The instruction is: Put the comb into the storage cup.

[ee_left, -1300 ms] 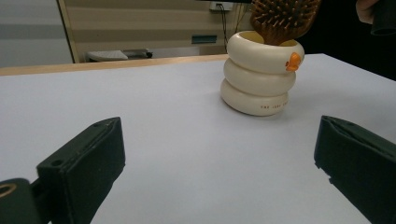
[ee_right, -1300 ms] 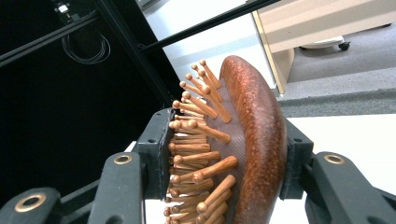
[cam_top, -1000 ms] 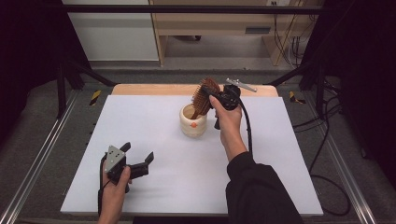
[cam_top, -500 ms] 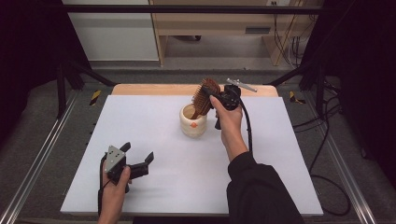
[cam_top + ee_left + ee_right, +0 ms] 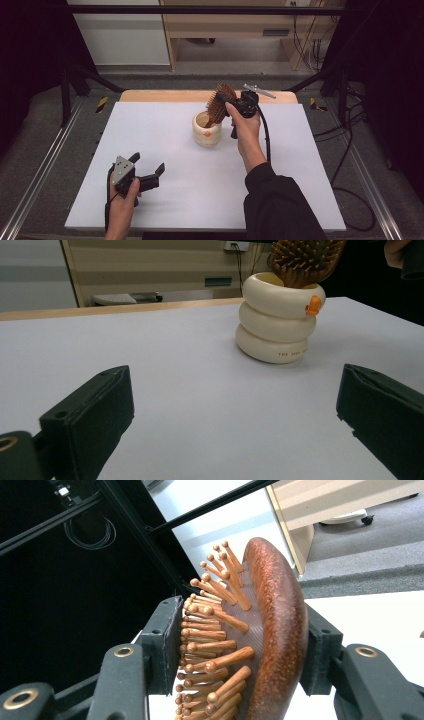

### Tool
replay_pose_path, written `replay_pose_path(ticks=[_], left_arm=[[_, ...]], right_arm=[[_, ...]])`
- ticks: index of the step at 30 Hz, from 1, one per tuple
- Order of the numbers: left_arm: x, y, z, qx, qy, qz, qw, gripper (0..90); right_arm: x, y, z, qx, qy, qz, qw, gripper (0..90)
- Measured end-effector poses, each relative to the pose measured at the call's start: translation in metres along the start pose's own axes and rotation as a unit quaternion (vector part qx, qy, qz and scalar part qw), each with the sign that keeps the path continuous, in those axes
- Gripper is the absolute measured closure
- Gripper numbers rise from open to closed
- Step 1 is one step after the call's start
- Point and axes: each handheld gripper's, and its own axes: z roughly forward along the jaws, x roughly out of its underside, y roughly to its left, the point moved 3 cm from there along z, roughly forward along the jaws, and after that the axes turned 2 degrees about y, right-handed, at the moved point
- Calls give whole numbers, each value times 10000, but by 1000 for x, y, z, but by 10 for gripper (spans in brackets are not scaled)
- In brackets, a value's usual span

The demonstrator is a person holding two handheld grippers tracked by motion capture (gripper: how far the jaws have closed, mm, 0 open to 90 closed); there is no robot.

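Brush [image 5: 220, 102] upper centre, handle in cup [image 5: 207, 129], right gripper [image 5: 233, 106] jaws just easing, pads touching, left gripper [image 5: 148, 172] lower left, agape, empty

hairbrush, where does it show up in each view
High view: the hairbrush is upper centre, handle down in the cream cup.
Left gripper view: the brush head is at the top right, sticking out of the cup.
Right gripper view: centre, between the tongs.
Shared landmark: the white table.

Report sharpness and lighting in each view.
High view: soft overall, evenly lit white table, dark surroundings. Left gripper view: cream holder fairly sharp, near jaws blurred. Right gripper view: hairbrush crisp with a sheen on its back, background bright at right, black at left.
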Motion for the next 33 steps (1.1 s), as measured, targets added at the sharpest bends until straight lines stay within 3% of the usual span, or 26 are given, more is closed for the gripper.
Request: replay_pose_path(ticks=[33], left_arm=[[0,0,0,8,8,4,10000,21]], right_arm=[[0,0,1,-4,70,63,10000,356]])
